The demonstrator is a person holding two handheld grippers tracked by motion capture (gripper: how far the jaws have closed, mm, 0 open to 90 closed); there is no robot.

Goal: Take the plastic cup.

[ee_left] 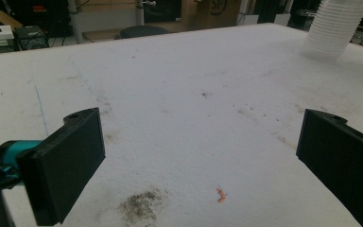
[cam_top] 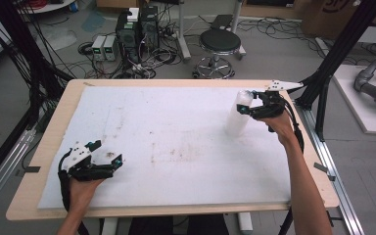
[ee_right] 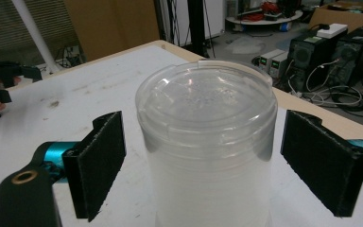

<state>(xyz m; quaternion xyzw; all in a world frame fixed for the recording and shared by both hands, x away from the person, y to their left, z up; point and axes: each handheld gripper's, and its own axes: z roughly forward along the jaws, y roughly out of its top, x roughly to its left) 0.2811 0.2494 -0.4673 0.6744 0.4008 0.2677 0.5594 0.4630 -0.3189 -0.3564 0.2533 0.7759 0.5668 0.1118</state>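
Your right gripper (ee_right: 198, 161) has its jaws spread wide on either side of the stack of clear plastic cups (ee_right: 208, 142), near the top of it, with a gap showing between each pad and the plastic, so nothing is gripped yet. The stack stands upright, bottoms up, toward the far right of the white foam board (cam_top: 176, 142), and in the high view your right gripper (cam_top: 248, 108) sits level with its upper end. You are at the approach step, lined up to take hold of the top cup or cups. Next, close the jaws evenly so both pads meet the wall together; thin plastic will likely buckle under a hard squeeze, so go gently. From here it is hard to say how many cups the pads span, so check that before you lift, and lift straight up so the rest stays standing

Your left gripper (cam_top: 108, 152) rests low on the near left of the board, jaws released and holding nothing, well apart from the stack
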